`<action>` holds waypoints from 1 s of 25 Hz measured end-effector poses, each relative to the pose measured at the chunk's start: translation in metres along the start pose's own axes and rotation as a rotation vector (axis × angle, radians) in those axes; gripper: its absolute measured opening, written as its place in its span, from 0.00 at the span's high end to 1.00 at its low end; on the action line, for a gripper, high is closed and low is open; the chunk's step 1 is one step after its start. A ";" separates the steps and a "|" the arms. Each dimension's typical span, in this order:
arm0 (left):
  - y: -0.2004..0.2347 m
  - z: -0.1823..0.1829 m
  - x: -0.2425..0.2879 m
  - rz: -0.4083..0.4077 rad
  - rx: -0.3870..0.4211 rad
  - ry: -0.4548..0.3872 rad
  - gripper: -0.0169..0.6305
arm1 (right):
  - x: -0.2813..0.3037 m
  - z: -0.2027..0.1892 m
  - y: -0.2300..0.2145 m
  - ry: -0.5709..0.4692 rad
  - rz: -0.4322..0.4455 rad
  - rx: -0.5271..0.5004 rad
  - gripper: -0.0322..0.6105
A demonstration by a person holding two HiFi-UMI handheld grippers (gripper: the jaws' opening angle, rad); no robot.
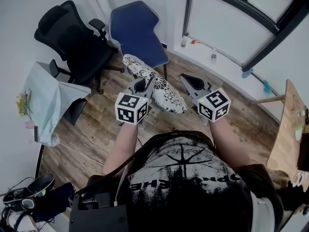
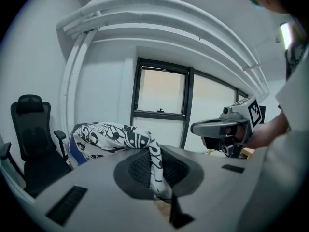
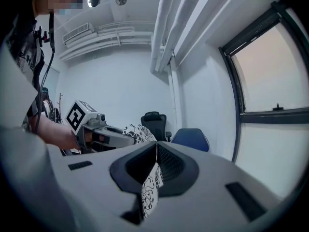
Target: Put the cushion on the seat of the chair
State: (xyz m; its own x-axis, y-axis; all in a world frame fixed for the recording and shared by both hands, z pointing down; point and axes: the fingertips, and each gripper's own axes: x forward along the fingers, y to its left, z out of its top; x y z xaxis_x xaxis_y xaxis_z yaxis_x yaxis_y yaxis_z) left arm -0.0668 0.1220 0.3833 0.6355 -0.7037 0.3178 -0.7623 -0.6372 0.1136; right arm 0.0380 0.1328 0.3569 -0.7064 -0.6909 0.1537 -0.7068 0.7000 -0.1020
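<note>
Both tongs are shut on the cushion (image 1: 166, 98). My left tongs (image 2: 157, 180) pinch a fold of its black-and-white cover, and my right tongs (image 3: 152, 175) bite a thin edge. In the head view it hangs between them above the floor (image 1: 96, 129). Its far end, at 11 o'clock, overlaps the front of the blue chair (image 1: 137, 30), and I cannot tell whether it touches the seat. The cloth hides the tong tips there. A black chair (image 1: 72, 42) stands at 10 o'clock. The left tongs block most of the cushion in the right gripper view.
</note>
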 end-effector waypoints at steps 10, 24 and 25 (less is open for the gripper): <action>0.031 -0.003 0.018 -0.006 -0.027 -0.005 0.93 | 0.031 -0.003 -0.012 0.028 -0.001 -0.017 0.92; 0.063 -0.015 0.056 0.013 -0.084 0.030 0.93 | 0.070 -0.008 -0.045 0.058 0.035 0.005 0.92; 0.066 -0.014 0.061 0.015 -0.085 0.034 0.93 | 0.075 -0.009 -0.049 0.060 0.039 0.009 0.92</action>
State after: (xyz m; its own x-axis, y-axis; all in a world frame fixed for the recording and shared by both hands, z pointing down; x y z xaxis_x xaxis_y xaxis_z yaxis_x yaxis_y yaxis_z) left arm -0.0805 0.0414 0.4236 0.6205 -0.7008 0.3519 -0.7803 -0.5964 0.1880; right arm 0.0203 0.0483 0.3823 -0.7300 -0.6511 0.2077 -0.6794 0.7243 -0.1177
